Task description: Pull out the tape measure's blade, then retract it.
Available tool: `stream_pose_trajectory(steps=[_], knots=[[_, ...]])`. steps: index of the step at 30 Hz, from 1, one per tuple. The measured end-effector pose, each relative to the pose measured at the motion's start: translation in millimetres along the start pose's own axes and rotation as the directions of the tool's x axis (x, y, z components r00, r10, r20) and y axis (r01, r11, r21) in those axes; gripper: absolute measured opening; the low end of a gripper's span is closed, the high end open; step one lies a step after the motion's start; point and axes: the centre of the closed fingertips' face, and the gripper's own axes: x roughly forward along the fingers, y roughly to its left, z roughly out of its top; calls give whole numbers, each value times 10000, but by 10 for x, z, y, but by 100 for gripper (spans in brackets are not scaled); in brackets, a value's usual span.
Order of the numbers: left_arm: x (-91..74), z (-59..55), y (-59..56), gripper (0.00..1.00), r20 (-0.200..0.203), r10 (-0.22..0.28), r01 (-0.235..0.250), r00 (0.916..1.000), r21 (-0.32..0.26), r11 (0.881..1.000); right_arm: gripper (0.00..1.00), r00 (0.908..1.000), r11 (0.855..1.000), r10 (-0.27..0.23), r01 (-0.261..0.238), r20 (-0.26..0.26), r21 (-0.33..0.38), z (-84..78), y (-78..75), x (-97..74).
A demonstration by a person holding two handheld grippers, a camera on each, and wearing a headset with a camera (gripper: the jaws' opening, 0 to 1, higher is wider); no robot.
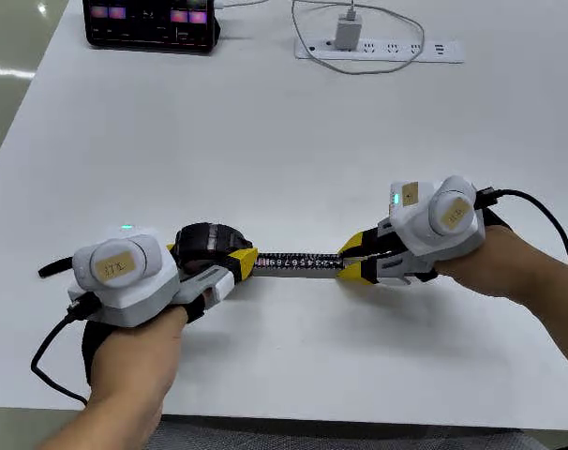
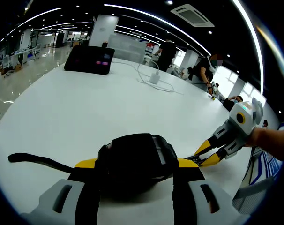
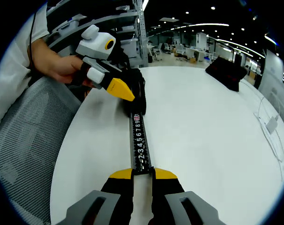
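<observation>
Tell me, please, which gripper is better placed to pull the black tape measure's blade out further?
The right gripper: its yellow-tipped jaws are shut on the end of the black numbered blade, so it can draw away. The left gripper is clamped on the black round case.

Clamped between the jaws of your left gripper (image 2: 137, 165), the tape measure (image 2: 132, 157) has a black plastic case, matt with a faint sheen on its ridges. Those jaws are smooth matt plastic, yellow at the tips and grey behind. Pinched in the jaws of your right gripper (image 3: 143, 174), the blade (image 3: 139, 136) looks like dark coated metal, slightly glossy, with white printed numerals. Under both pairs of jaws the table (image 3: 207, 140) is white and smooth with a soft sheen.
</observation>
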Motion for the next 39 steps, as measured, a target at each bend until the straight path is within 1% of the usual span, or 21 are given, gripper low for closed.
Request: stream_pose_trajectory(steps=[12,26,29,39], knots=[[3,4,7,58,36,-47,47,10000,-40,10000,11,9999,10000,77,-77,92,29,88,43,21],[16,-3,21,58,62,-106,107,9999,-136,9999,11,9995,9998,215,-215,237,0,184,44,111],[17,-4,22,58,59,-101,102,9999,-139,9999,10,9983,9997,230,-233,541,55,252,30,122],[13,-2,17,58,62,-112,113,9999,-150,9998,9,9981,9995,322,-322,524,-11,284,34,164]])
